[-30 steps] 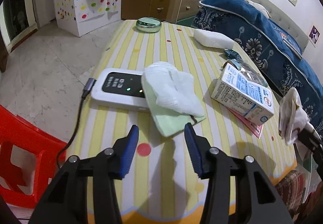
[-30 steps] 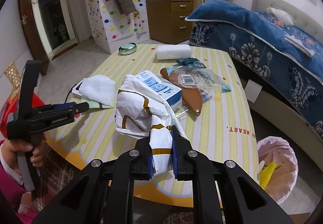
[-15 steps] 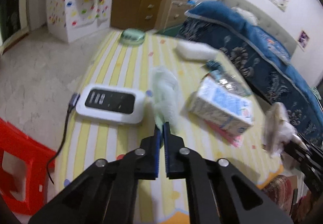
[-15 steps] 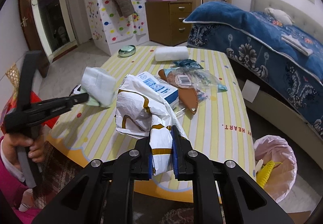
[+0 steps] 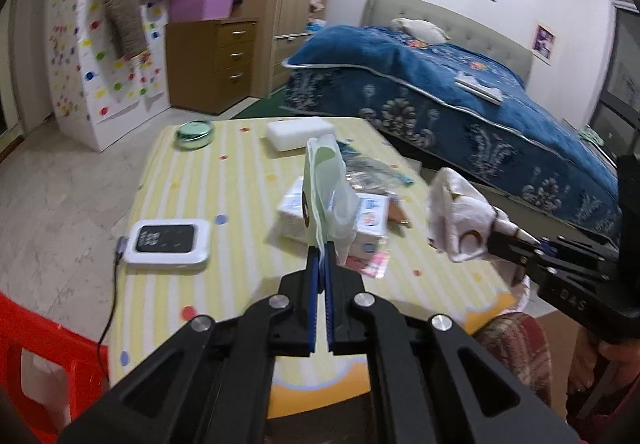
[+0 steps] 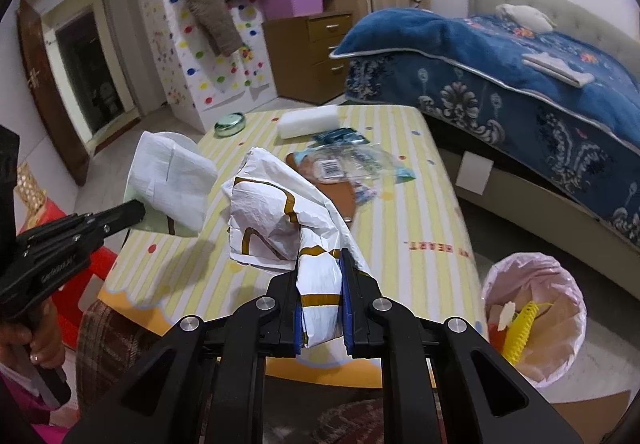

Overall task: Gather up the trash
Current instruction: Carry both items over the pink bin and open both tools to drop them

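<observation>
- Left gripper (image 5: 322, 258): jaws closed on the bottom edge of the green-and-white tissue pack (image 5: 326, 188); it hangs in the air above the table (image 5: 192, 172). The pinch is thin, on a corner only. Risk: the pack slides out if the hand swings.
- Right gripper (image 6: 322, 284): jaws clamped on the crumpled white wrapper (image 6: 276, 212), most of its bulk loose ahead of the pads. Risk: the loose end catches on the table edge or the bin rim and pulls free.
- The two loads sit near each other in the air. Risk: wrapper and pack brush on the way over, one gets knocked loose.
- Bin with pink liner (image 6: 532, 272) stands on the floor beside the table, on the right gripper's side, already partly filled. Risk: the left hand has to cross over to reach it; a drop released too early lands on the floor.
- Still on the table: milk carton (image 5: 370, 212), clear food wrapper (image 6: 344, 164). Risk: a low pass sweeps them off.
- White device with cable (image 5: 166, 242) lies near the table edge. Risk: a snagged cable drags it off; not trash, I judge.
</observation>
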Demonstrator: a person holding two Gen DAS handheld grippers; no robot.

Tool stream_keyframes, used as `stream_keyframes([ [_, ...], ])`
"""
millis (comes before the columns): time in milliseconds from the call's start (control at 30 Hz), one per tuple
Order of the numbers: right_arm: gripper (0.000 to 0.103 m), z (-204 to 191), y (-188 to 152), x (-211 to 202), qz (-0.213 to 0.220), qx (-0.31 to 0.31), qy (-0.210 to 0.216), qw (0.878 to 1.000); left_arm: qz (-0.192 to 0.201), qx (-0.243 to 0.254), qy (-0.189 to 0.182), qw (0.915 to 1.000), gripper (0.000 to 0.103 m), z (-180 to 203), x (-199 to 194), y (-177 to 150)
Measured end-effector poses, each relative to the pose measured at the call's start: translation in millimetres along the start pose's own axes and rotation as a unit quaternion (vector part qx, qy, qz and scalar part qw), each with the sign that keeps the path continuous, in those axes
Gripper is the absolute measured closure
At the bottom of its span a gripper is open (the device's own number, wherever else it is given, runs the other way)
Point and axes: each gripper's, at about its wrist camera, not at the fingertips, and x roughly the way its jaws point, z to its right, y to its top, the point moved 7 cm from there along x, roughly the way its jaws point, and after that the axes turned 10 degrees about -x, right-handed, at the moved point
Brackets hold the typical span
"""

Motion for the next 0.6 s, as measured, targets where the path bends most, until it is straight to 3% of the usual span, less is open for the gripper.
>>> stream_keyframes([
  [333,0.089,69.1,-26.2,-25.4,-0.002,0.067,-0.06,0.996,-0.022,0.045,-0.045,0.9977,0.102,68.9,31.4,-6.8],
  [600,0.089,138.6,-59.4,-48.2,-0.01,0.128,-0.131,0.983,-0.034,0.107,-0.099,0.9888,0.102,152.7,61.3,-14.6],
])
